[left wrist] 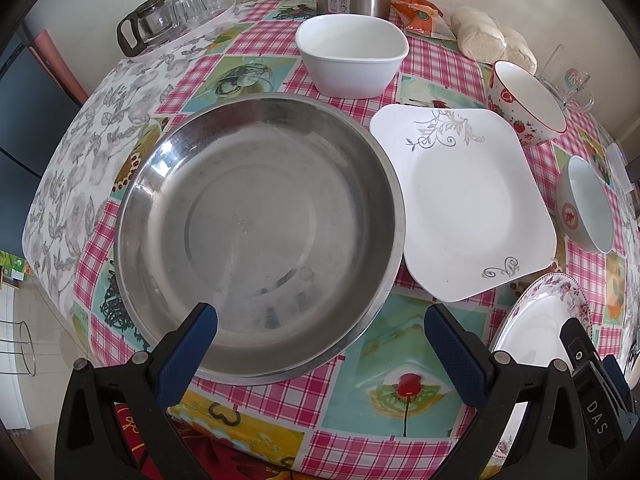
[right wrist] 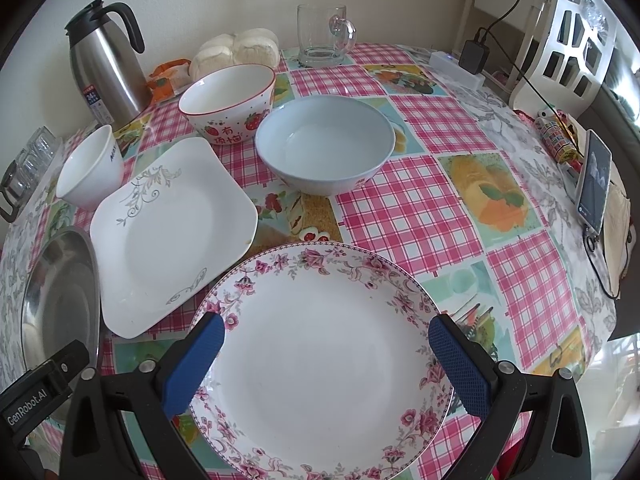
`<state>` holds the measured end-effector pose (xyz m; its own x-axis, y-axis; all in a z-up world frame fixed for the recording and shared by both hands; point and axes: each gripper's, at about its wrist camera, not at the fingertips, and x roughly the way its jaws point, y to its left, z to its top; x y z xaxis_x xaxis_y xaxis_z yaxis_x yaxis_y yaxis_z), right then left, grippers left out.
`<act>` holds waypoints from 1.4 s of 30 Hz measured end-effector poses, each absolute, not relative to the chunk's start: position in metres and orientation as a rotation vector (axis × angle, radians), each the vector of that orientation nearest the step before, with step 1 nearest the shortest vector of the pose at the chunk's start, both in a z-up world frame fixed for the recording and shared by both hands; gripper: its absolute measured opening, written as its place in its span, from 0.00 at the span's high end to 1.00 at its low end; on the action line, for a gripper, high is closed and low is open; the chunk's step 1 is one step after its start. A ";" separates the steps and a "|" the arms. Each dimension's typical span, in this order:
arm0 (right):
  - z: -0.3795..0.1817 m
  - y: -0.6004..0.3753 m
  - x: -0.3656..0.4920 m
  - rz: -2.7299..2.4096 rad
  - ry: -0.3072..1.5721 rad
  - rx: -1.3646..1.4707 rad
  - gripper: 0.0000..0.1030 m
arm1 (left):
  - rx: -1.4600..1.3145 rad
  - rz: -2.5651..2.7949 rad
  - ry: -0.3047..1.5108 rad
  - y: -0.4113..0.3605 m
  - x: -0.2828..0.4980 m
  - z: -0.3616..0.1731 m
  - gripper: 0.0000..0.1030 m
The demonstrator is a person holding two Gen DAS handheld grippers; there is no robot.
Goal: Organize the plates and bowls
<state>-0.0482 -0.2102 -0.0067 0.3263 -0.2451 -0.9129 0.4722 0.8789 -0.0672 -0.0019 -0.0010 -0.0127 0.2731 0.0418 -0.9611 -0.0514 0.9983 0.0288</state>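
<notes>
Steel basin under left hand-held gripper (spread)

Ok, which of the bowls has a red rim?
The strawberry bowl, behind the square plate. The pale blue bowl beside it and the white bowl near the thermos have plain rims.

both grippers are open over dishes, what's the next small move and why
Probably lower the right gripper and close its fingers on the near rim of the floral plate. It is open and empty right above that plate, and the square plate beside it looks like a natural stacking spot. The left gripper hangs open over the steel basin.
</notes>
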 end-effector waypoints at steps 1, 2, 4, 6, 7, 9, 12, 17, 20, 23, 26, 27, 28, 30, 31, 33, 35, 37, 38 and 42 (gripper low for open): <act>-0.007 -0.210 -0.048 -0.475 1.148 0.225 0.00 | -0.009 0.063 1.293 -0.001 -0.002 -0.013 0.00; -0.007 -0.210 -0.048 -0.475 1.149 0.224 0.00 | -0.009 0.063 1.293 -0.001 -0.002 -0.013 0.00; -0.008 -0.209 -0.048 -0.474 1.151 0.223 0.00 | -0.009 0.063 1.293 -0.001 -0.002 -0.013 0.00; -0.008 -0.208 -0.048 -0.473 1.153 0.221 0.00 | -0.012 0.064 1.294 -0.001 -0.002 -0.014 0.00; -0.008 -0.208 -0.047 -0.472 1.154 0.220 0.00 | -0.019 0.063 1.295 0.000 -0.002 -0.014 0.00; -0.009 -0.205 -0.047 -0.467 1.157 0.219 0.00 | -0.049 0.079 1.297 0.009 0.000 -0.014 0.00; -0.010 -0.200 -0.045 -0.453 1.159 0.209 0.00 | -0.108 0.142 1.289 0.028 0.003 -0.013 0.00; -0.012 -0.185 -0.040 -0.408 1.158 0.195 0.00 | -0.197 0.264 1.268 0.069 0.005 -0.011 0.00; -0.012 -0.174 -0.038 -0.375 1.153 0.188 0.00 | -0.226 0.325 1.245 0.090 0.007 -0.009 0.00; -0.013 -0.163 -0.034 -0.336 1.144 0.186 0.00 | -0.224 0.366 1.199 0.106 0.009 -0.004 0.00; -0.014 -0.155 -0.032 -0.297 1.139 0.206 0.00 | -0.222 0.387 1.160 0.115 0.010 -0.002 0.00; -0.014 -0.152 -0.031 -0.286 1.137 0.215 0.00 | -0.229 0.389 1.148 0.120 0.010 -0.001 0.00; -0.014 -0.150 -0.030 -0.273 1.134 0.224 0.00 | -0.238 0.389 1.136 0.122 0.010 -0.001 0.00; -0.015 -0.145 -0.029 -0.248 1.127 0.239 0.00 | -0.261 0.385 1.115 0.128 0.012 0.000 0.00; -0.015 -0.142 -0.028 -0.231 1.123 0.250 0.00 | -0.268 0.383 1.112 0.129 0.013 0.000 0.00; -0.016 -0.137 -0.027 -0.202 1.120 0.271 0.00 | -0.283 0.381 1.110 0.132 0.016 -0.002 0.00; -0.017 -0.132 -0.025 -0.172 1.120 0.295 0.00 | -0.290 0.381 1.110 0.134 0.019 -0.002 0.00; -0.019 -0.127 -0.023 -0.139 1.124 0.320 0.00 | -0.287 0.373 1.122 0.134 0.021 -0.004 0.00; -0.021 -0.123 -0.022 -0.123 1.131 0.331 0.00 | -0.293 0.353 1.145 0.135 0.023 -0.006 0.00; -0.030 -0.113 -0.018 -0.079 1.162 0.374 0.02 | -0.373 0.313 1.190 0.144 0.026 -0.016 0.00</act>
